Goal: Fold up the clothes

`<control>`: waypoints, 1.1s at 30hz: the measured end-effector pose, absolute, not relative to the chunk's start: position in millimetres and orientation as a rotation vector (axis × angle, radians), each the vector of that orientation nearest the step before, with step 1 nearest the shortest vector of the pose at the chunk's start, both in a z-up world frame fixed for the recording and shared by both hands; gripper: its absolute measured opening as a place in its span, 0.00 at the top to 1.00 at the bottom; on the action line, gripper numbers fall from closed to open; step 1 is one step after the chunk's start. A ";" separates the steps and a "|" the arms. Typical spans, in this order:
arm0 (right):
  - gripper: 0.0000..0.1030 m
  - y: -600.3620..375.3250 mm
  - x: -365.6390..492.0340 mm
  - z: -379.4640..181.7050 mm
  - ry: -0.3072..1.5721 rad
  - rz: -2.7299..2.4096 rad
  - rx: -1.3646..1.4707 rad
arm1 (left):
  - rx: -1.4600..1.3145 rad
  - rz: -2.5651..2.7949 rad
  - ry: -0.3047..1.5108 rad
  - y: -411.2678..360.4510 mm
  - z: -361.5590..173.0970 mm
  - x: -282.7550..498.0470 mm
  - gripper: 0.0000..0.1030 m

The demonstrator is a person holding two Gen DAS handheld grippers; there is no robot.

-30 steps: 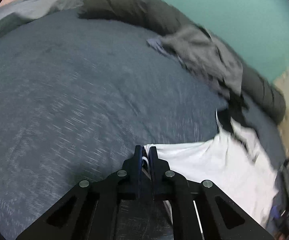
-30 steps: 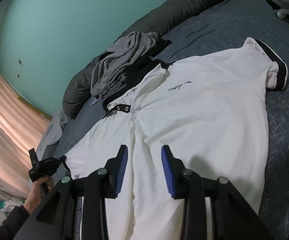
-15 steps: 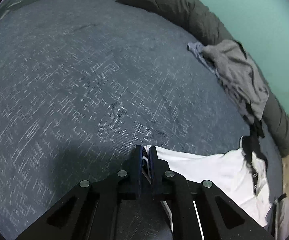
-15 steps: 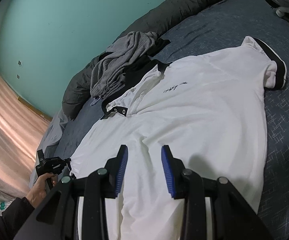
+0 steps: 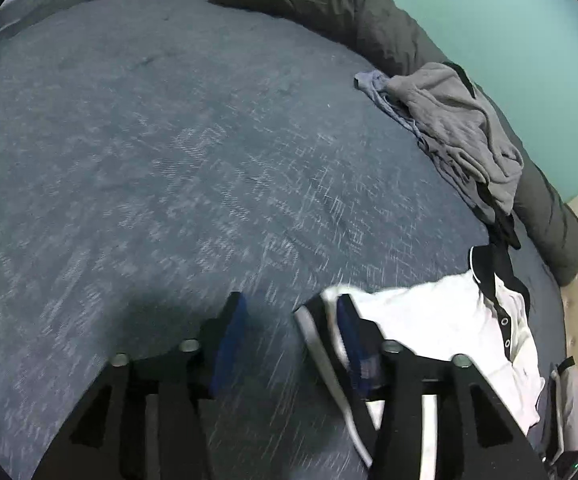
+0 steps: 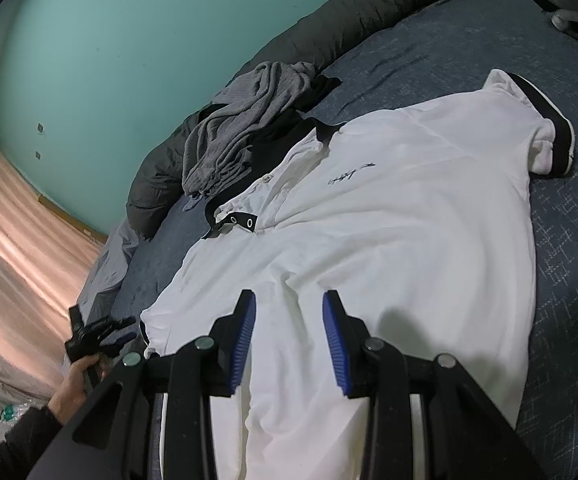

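1. A white polo shirt (image 6: 389, 240) with black trim lies spread flat, front up, on a bed (image 6: 569, 260) covered in a dark blue patterned sheet.
2. The shirt's black collar (image 6: 285, 140) points toward the far edge of the bed, and small dark script (image 6: 351, 174) sits on the chest.
3. One short sleeve (image 6: 545, 136) with a black cuff lies out to the right in the right wrist view; the other sleeve (image 5: 329, 320) reaches toward the left claw.
4. The left claw (image 5: 289, 344) is released, its blue-padded fingers wide apart just above the sheet. The black-edged cuff lies against the inner side of one finger (image 5: 353, 340), with nothing pinched. This view is blurred.
5. The right claw (image 6: 289, 344) is also released, fingers spread, hovering over the lower middle of the shirt and holding nothing.
6. A crumpled grey garment (image 6: 245, 120) is heaped just beyond the collar, touching dark clothing beneath it.
7. A rolled dark quilt (image 6: 369, 12) runs along the far edge of the bed, against a teal wall (image 6: 129, 40).
8. In the right wrist view, a hand (image 6: 77, 380) in a dark sleeve grips the left claw's handle at the bed's left edge, near a pinkish curtain (image 6: 9, 260).
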State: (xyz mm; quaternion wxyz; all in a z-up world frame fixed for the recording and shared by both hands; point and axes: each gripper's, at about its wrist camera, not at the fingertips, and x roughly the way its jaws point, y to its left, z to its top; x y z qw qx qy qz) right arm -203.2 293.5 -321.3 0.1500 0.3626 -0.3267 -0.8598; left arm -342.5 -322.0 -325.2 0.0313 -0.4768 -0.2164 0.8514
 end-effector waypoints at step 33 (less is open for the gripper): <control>0.54 318.4 -60.6 -303.7 -0.687 -2.227 1.507 | -1.635 2.048 -0.459 -195.7 -326.0 -65.1 0.38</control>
